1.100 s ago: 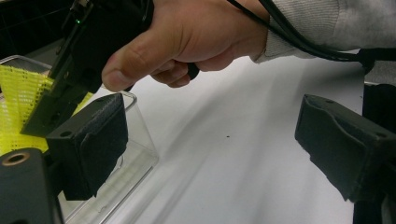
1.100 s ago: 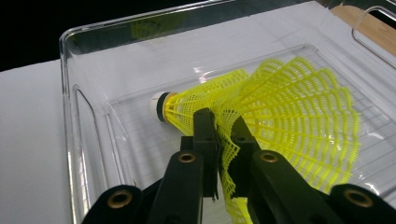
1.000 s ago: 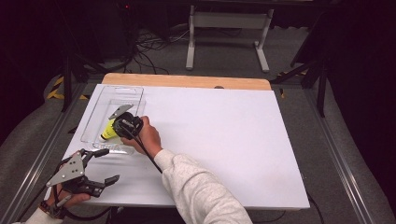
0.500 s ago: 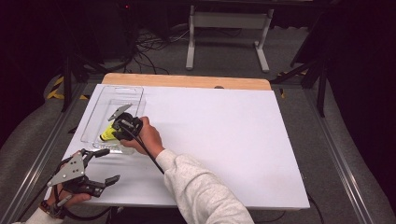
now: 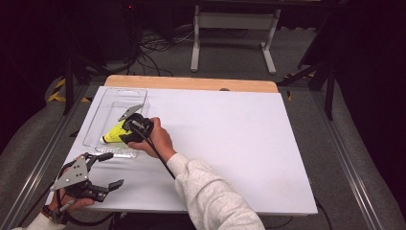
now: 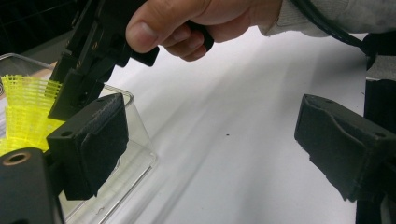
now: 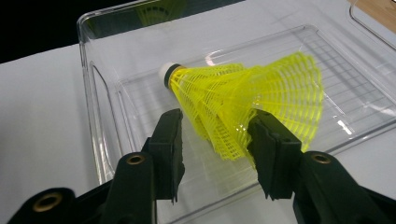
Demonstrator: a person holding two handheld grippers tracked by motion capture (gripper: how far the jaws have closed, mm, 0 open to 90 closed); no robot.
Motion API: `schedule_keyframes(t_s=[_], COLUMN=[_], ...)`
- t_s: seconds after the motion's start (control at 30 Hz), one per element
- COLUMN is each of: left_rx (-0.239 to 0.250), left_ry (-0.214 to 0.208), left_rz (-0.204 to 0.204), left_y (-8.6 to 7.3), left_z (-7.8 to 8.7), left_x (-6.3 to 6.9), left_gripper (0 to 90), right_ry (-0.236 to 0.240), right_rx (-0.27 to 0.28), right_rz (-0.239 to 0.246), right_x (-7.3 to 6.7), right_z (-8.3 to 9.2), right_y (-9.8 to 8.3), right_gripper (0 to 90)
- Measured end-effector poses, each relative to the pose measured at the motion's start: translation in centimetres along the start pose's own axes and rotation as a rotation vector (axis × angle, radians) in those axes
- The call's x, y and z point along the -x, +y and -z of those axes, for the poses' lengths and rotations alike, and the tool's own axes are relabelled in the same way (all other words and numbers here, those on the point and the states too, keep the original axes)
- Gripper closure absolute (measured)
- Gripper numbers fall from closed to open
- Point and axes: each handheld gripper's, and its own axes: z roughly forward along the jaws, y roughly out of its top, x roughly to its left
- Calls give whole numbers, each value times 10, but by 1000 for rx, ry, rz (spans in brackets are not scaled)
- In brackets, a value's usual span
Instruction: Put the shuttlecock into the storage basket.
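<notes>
A yellow plastic-mesh shuttlecock with a white cork tip (image 7: 243, 105) lies on its side in a clear, shallow plastic tray (image 7: 100, 140) at the left of the white counter (image 5: 249, 143), the tip pointing to the upper left of the right gripper view and the flared skirt spreading to the right. The right claw (image 7: 217, 149) hangs just over the tray's near rim, its jaws having just been opening: they now stand apart on either side of the skirt's lower edge, the right pad (image 7: 273, 149) very close to the mesh, the left pad clear of it, so the claw is open and no longer pinches the shuttlecock. In the high view the right claw (image 5: 125, 133) sits at the centre left of the frame over the tray (image 5: 98, 120), the yellow shuttlecock (image 5: 113, 134) showing beside it. The left claw (image 5: 106, 170) rests at the lower left of that frame, well apart from the tray, jaws wide open and holding nothing. Count: one shuttlecock, one tray, two claws. Beyond the counter's wooden far edge (image 5: 191, 82), at the top of the frame, stand a grey metal stand (image 5: 232, 21) and loose cables on the floor (image 5: 158, 43). Nothing lies between the right claw and the shuttlecock.
</notes>
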Motion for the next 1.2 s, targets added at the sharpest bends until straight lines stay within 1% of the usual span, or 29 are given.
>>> schedule_keyframes(t_s=[0.07, 0.1, 0.13, 0.17, 0.23, 0.27, 0.3, 0.37, 0.47, 0.53, 0.57, 0.7, 0.73, 0.77, 0.83, 0.9, 0.93, 1.0, 1.03, 1.1, 1.13, 1.2], left_rx=[1, 2, 1, 0, 1, -1, -1, -1, 1, 0, 0, -2, 1, 2, 1, 1, 1, 2, -1, -1, -1, -4], left_ry=[1, 1, 1, -1, 0, -4, -4, -4, -4, -6, -6, -6, -5, -4, -5, -6, -6, -5, -6, -6, -6, -6], left_rz=[5, 5, 4, 3, 2, 2, 2, 0, 1, 0, 0, -2, -1, 0, -1, -2, -2, -2, -4, -5, -1, -8], left_y=[0, 0, 0, 0, 0, 0, 0, 0, 0, 0, 0, 1, 1, 1, 1, 1, 1, 1, 1, 1, 1, 1], left_z=[0, 0, 0, -1, -1, -2, -2, -2, -1, -2, -2, -2, -1, -1, -1, -1, -1, -2, -2, -2, -2, -3], left_x=[0, 0, 0, 0, 0, 0, 0, 0, 0, -1, -1, -1, -1, -1, -1, -1, -1, -1, -1, -1, 0, 0], left_gripper=[107, 107, 107, 107, 107, 108, 108, 109, 110, 111, 111, 112, 112, 113, 113, 113, 113, 112, 113, 112, 112, 113], right_ry=[6, 12, 15, 17, 20, 18, 18, 17, 33, 44, 62, 62, 59, 49, 45, 30, 30, 16, 1, 0, -12, -12], right_rx=[2, -3, -10, -14, -7, -16, -16, -28, -34, -37, -40, -40, -38, -44, -52, -53, -53, -55, -49, -39, -39, -21], right_rz=[13, 8, 39, 32, 37, 36, 36, 48, 43, 35, 22, 23, 29, 26, 35, 28, 28, 20, 22, 29, 29, 32], right_x=[1, 0, -1, -2, -1, -2, -2, -4, -3, -2, -3, -5, -6, -7, -7, -7, -7, -7, -6, -7, -8, -7], right_z=[2, 2, 2, 2, 2, 1, 1, -3, -8, -11, -13, -15, -14, -14, -14, -12, -12, -8, -6, -1, 2, 10], right_y=[0, 0, 1, 1, 1, 1, 1, 2, 3, 4, 4, 8, 10, 10, 10, 9, 9, 7, 6, 4, 4, 1], right_gripper=[640, 683, 794, 787, 776, 837, 837, 872, 883, 883, 883, 870, 808, 768, 754, 718, 718, 682, 664, 652, 636, 626])
